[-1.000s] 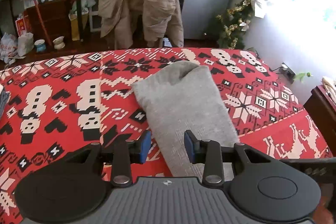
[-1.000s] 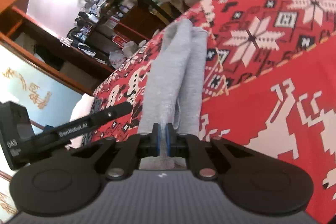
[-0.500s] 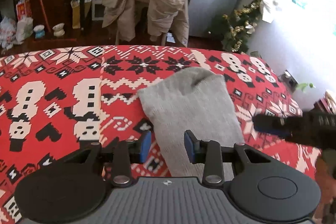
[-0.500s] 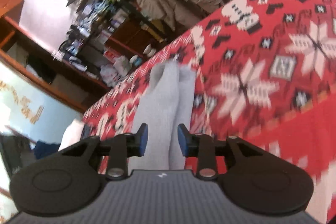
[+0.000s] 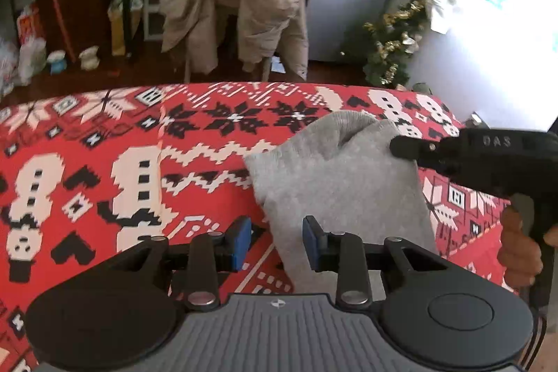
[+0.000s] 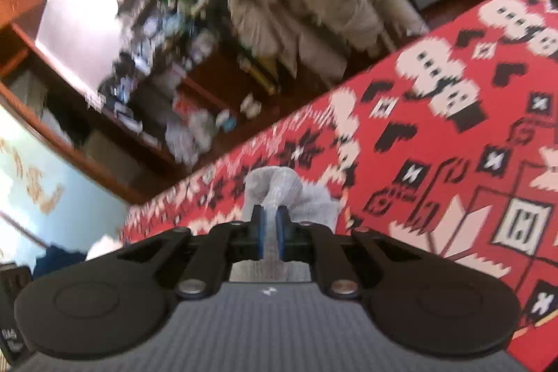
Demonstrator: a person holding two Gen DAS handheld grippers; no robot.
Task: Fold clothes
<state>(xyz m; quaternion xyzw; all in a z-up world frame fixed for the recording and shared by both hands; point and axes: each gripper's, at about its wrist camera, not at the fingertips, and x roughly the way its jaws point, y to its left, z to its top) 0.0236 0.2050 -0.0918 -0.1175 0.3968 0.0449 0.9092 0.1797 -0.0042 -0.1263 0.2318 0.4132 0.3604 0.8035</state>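
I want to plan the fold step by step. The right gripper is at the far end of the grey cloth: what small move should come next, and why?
Probably lift the far end a little and draw it toward the near end. The right gripper jaws are closing on a pinch of the grey cloth at its far edge, while the left gripper is open over the near corner, gripping nothing, so it could pin that end down.

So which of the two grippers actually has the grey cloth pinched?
The right gripper: its jaws are closing on the far end of the grey cloth. The left gripper has a clear gap between its pads, gripping nothing.

Both hand-held gripper (image 5: 275, 241) jaws closing
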